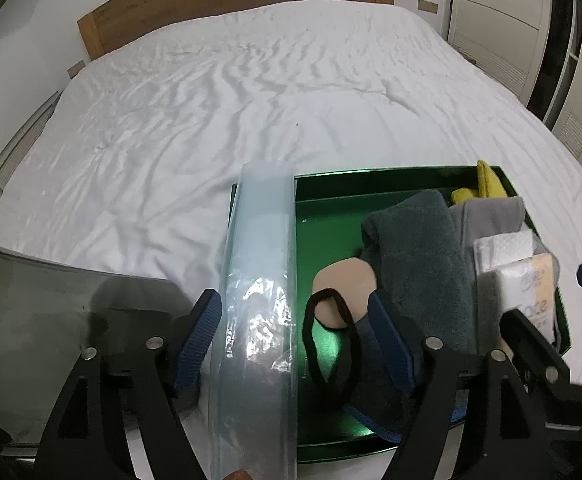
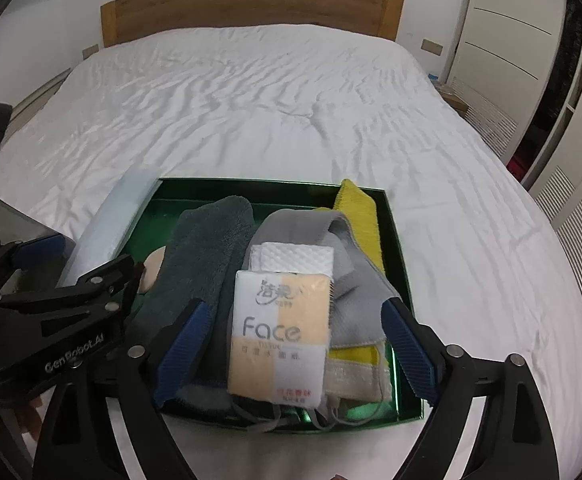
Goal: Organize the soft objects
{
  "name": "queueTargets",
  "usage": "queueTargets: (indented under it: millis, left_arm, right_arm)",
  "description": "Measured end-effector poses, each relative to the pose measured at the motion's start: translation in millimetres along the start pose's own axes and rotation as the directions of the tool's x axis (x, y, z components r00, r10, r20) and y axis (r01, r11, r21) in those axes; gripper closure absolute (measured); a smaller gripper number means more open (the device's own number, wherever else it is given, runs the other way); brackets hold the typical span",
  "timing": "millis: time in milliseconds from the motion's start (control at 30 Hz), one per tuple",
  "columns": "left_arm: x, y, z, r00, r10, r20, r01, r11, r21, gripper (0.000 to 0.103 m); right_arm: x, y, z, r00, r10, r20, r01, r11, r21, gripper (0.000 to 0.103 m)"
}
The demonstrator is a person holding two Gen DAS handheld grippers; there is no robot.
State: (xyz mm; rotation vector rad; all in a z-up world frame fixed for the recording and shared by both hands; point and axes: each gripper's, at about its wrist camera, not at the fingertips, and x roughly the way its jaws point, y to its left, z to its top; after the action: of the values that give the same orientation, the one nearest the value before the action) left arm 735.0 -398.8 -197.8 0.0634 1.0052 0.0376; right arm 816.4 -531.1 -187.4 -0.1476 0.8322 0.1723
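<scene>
My right gripper (image 2: 295, 350) stood wide, its blue pads either side of the tissue pack (image 2: 279, 334) but not pressing it, and the pack lay flat on top of the pile in the green box (image 2: 395, 240), at the six o'clock end nearest me. I judged that pack light, squashy and slick in its wrapper, best pinched across its short sides so it would not squirt out. Under it sat the grey cloth (image 2: 291, 228), limp and easy to bunch, and at nine o'clock of that the dark green towel (image 2: 207, 248), thick, plush and forgiving anywhere along its fold. A yellow cloth (image 2: 361, 216) stood against the box wall at one o'clock. My left gripper (image 1: 295, 320) was open too, nothing clamped; between its fingers lay a clear plastic bag (image 1: 259, 280), thin, crinkly and slippery, draped over the box's nine o'clock rim, and a black elastic loop (image 1: 331, 344), which I took for a mask strap, beside a beige pad (image 1: 345, 288). The box rested on a white bedsheet (image 2: 251, 112), wrinkled and soft, so it would sink under any push. A wooden headboard (image 2: 251, 8) ran across twelve o'clock, white wardrobe doors (image 2: 511, 40) at two o'clock.
</scene>
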Motion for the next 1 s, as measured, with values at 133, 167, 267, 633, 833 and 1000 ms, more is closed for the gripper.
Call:
queueTargets:
  millis: [133, 167, 267, 633, 833, 1000]
  left_arm:
    - [-10, -2, -1, 1.0, -0.024, 0.015, 0.024, 1.0, -0.001, 0.033]
    - [-12, -4, -2, 0.999, -0.03, 0.017, 0.03, 1.0, 0.001, 0.033]
    - [-21, -10, -4, 0.999, -0.048, 0.025, 0.047, 0.999, 0.012, 0.033]
    - [-84, 1, -31, 0.986, -0.137, 0.096, 0.139, 0.99, -0.015, 0.033]
    - [-126, 36, -69, 0.978, -0.176, 0.112, 0.183, 0.981, -0.061, 0.033]
    - [-163, 76, -116, 0.968, -0.189, 0.166, 0.197, 0.98, -0.029, 0.027]
  right_arm:
    - [-17, -4, -7, 1.0, -0.02, 0.016, 0.02, 1.0, 0.008, 0.002]
    - [-22, -5, -10, 1.0, -0.022, 0.018, 0.022, 1.0, 0.009, 0.0]
    - [-37, -4, -19, 0.999, -0.025, 0.023, 0.025, 1.0, 0.008, 0.0]
    - [-112, -2, -72, 0.997, -0.067, 0.035, 0.066, 0.997, 0.039, 0.0]
    - [-167, 12, -103, 0.995, -0.082, 0.049, 0.076, 0.991, 0.113, 0.0]
    - [-217, 47, -137, 0.987, -0.14, 0.076, 0.13, 0.984, 0.124, 0.0]
